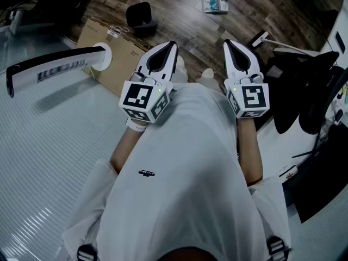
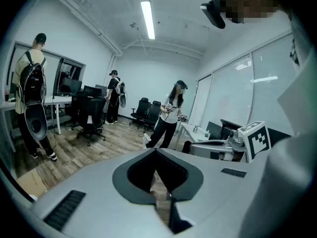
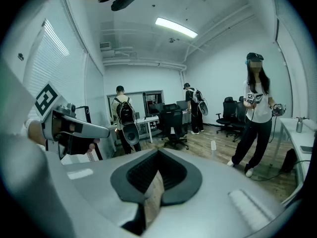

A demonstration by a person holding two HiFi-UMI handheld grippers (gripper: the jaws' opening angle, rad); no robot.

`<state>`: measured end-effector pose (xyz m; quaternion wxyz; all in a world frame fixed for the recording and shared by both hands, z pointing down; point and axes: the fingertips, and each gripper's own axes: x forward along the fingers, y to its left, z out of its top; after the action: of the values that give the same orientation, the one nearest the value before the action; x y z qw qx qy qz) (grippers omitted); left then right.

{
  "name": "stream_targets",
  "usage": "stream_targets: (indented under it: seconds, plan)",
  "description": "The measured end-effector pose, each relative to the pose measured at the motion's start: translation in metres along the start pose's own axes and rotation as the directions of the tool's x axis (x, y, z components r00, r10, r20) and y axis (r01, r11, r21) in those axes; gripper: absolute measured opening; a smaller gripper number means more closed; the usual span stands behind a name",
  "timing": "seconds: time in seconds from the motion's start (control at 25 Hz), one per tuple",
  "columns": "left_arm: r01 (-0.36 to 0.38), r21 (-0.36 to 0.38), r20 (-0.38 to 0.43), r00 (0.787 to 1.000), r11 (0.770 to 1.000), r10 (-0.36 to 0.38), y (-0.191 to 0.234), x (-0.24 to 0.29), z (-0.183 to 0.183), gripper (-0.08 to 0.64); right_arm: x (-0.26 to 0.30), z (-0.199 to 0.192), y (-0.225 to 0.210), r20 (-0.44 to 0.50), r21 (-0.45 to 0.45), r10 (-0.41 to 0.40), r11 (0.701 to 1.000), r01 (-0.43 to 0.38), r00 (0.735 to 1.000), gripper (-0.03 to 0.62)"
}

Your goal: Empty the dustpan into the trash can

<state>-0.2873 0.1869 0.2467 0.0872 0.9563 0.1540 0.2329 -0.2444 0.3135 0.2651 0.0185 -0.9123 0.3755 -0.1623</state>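
Both tools are idle and empty. The left gripper [image 1: 169, 47] and the right gripper [image 1: 229, 43] are held side by side in front of the person's chest, tips pointing forward and a little down. In each gripper view the jaws are pressed together with nothing between them (only floor shows through the slot behind the pads).

Judging by this, the task has not started: no dustpan is in either grip, and nothing is being tipped.

Ahead on the wood floor [image 1: 185, 20] stands a black container [image 1: 140, 16], just beyond a cardboard sheet [image 1: 106, 56]. It is well apart from both grippers, and it is too small to tell whether it is the trash can or a dustpan set upright. At the right edge lies a white handle [image 1: 288, 48] with a dark head, which may belong to the dustpan or a broom; that too is unclear.

Everything is left to do: reach the dustpan, grasp it, carry it to the can, and tip it out.
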Motion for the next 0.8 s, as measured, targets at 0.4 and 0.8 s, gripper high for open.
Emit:
stream_targets:
  seconds: [0.4,0.8]
  plan:
    - [-0.02,0.011,-0.001,1.0,1.0,0.02,-0.041,0.011,0.003,0.0,-0.035,-0.008,-0.03,0.012,0.02,-0.011,1.0,0.011,1.0,0.011]
    - [-0.054,-0.003,-0.04,0.998,0.999,0.053,-0.054,0.034,-0.006,0.0,-0.04,-0.029,-0.07,-0.028,0.075,-0.018,0.997,0.02,0.999,0.011]
